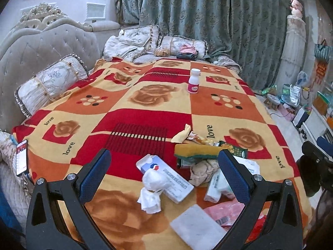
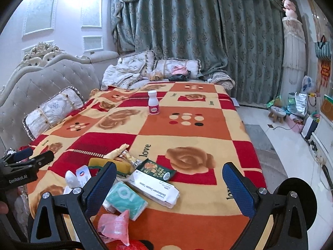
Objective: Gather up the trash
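Bright ceiling glare top right, strong fisheye warp, dark corners

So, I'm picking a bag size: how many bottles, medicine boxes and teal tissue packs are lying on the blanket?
Bottles: 1
Medicine boxes: 2
Teal tissue packs: 1
Total: 4

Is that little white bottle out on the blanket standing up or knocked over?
Upright: the white bottle stands on its base, cap on top, on the blanket.
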{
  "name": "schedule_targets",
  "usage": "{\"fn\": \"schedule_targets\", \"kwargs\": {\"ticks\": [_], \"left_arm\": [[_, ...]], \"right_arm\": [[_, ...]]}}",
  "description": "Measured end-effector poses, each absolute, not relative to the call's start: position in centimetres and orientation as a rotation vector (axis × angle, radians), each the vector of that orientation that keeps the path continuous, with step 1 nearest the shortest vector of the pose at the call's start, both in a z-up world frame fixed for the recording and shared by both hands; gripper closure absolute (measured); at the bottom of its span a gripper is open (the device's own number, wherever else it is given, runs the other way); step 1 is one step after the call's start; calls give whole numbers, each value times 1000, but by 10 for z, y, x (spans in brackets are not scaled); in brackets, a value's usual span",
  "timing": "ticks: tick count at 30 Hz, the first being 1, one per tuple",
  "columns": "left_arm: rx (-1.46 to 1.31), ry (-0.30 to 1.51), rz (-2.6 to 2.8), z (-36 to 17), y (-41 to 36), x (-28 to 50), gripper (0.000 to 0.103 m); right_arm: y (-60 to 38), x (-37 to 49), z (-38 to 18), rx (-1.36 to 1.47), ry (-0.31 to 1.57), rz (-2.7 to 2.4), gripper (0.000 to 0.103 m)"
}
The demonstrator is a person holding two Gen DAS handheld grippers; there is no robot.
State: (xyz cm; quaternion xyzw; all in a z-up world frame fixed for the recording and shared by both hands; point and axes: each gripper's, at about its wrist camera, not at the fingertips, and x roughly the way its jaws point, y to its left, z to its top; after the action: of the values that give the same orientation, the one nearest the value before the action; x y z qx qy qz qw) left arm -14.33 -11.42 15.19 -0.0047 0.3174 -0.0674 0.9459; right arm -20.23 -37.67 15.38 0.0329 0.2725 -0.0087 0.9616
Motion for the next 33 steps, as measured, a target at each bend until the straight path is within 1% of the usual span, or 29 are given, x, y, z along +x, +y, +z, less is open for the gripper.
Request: {"fn": "schedule_targets", "kwargs": {"ticks": [13, 33], "left_arm": [[-9, 641, -144, 157, -123, -146, 1], [-14, 641, -147, 159, -126, -145, 1]], "right_arm": [[-375, -205, 161, 66, 524, -35, 2], [-369, -200, 161, 54, 540, -34, 2]]}}
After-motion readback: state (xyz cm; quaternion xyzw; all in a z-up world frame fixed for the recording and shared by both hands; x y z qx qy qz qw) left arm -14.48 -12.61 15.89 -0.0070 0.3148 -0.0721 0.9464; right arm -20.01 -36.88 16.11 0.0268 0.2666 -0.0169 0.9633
